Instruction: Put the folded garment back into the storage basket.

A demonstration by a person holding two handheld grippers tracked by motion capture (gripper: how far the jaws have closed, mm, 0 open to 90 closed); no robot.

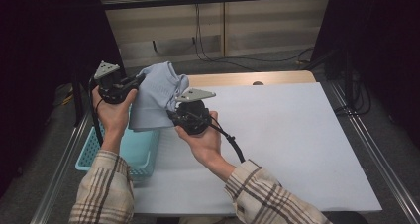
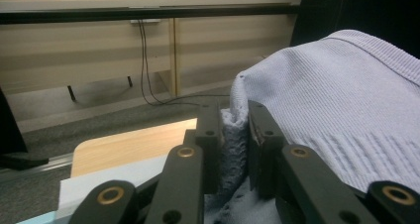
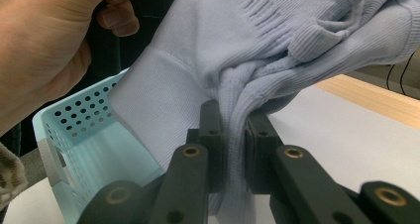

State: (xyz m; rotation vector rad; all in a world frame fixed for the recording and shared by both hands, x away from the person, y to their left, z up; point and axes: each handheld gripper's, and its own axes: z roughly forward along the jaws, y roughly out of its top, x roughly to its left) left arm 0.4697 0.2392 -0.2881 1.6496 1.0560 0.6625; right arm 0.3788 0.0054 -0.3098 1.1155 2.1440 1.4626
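A pale blue knitted garment (image 1: 156,92) hangs in the air over the table's left side, held between both grippers. My left gripper (image 1: 134,81) is shut on its upper left edge; in the left gripper view a fold of the knit (image 2: 234,135) is pinched between the black jaws. My right gripper (image 1: 173,116) is shut on a bunched fold lower down, seen as the garment (image 3: 237,135) squeezed between its jaws. The cloth's lower edge drapes down toward the basket.
A light blue perforated plastic basket (image 1: 99,152) sits at the table's left edge, below the garment, its wall (image 3: 84,120) close to the right gripper. The white table top (image 1: 287,135) stretches out to the right. Cables and a wooden desk stand beyond.
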